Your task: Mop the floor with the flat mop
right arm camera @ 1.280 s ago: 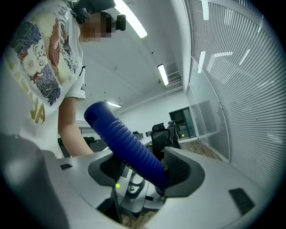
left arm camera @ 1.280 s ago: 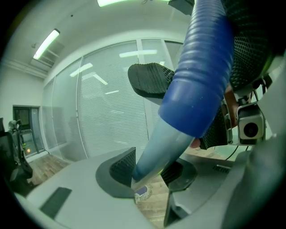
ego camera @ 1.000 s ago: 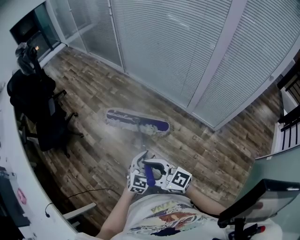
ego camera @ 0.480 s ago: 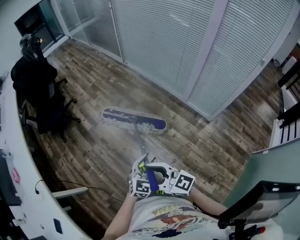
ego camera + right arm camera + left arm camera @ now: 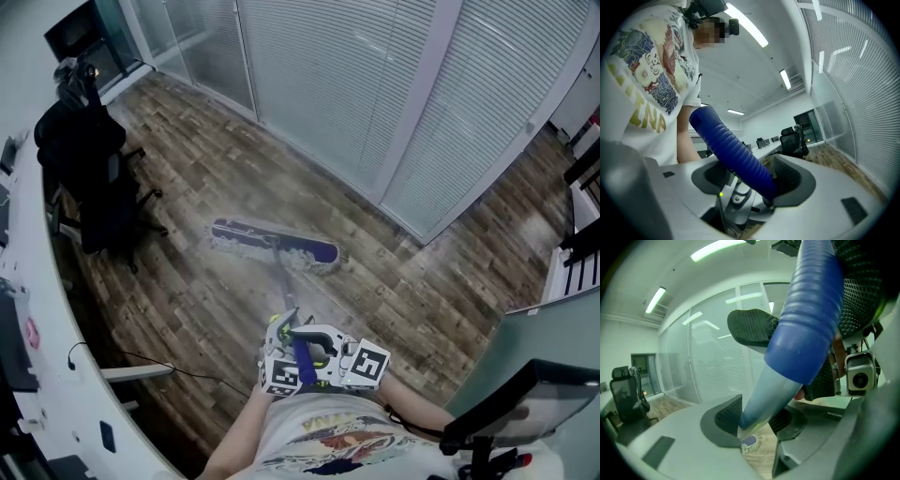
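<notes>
The flat mop's blue pad [image 5: 274, 244] lies on the wooden floor in front of the person, with its pole [image 5: 281, 291] slanting back to a blue ribbed handle [image 5: 300, 361]. My left gripper [image 5: 284, 336] is shut on the pale pole [image 5: 761, 404] just below the blue handle [image 5: 811, 310]. My right gripper [image 5: 319, 349] is shut on the ribbed handle [image 5: 738, 157] a little higher up. Its jaws have just eased slightly wider, with the handle still between them. Both grippers sit close together in front of the person's belly.
A wall of white blinds [image 5: 375, 84] runs behind the mop. A black office chair [image 5: 89, 178] stands at the left beside a curved white desk [image 5: 37, 309]. A cable [image 5: 169, 370] trails on the floor at the near left. A monitor [image 5: 525, 398] juts in at the lower right.
Both grippers have kept hold of the handle and moved with the person. The mop pad has slid back over the floor, away from the blinds and towards the person.
</notes>
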Demonstrator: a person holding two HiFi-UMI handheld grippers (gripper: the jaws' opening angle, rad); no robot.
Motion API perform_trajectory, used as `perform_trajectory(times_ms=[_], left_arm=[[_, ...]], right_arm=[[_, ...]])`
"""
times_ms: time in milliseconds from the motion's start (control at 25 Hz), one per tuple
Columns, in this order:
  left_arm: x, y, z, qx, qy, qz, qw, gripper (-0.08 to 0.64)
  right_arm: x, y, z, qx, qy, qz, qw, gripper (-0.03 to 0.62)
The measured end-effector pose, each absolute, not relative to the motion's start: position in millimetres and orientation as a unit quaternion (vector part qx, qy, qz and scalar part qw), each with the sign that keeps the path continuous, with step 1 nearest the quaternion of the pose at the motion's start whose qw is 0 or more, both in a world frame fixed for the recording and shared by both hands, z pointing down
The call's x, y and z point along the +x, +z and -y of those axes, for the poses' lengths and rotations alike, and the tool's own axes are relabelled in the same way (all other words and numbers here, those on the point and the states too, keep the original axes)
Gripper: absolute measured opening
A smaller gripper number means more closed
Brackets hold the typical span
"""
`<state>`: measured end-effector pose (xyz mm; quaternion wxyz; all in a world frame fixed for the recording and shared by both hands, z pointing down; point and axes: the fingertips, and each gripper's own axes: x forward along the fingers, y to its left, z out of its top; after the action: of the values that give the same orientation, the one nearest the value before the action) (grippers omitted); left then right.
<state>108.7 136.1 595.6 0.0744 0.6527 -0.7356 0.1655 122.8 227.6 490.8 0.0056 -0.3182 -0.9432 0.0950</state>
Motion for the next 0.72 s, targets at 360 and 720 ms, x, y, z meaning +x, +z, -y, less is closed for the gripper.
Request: perform_trajectory(times_ms=[360,720], left_arm=[[57,591,-115,0.644,0.158,0.745,0.073,0.118],[-69,587,-77,0.649,0.166,0.739,0.068,0.118]], right_arm=[[72,487,-208,-0.344,0.081,0.936,-0.004,0.267],[-55,484,-173,-0.344,0.100,0.933,0.026,0.270]])
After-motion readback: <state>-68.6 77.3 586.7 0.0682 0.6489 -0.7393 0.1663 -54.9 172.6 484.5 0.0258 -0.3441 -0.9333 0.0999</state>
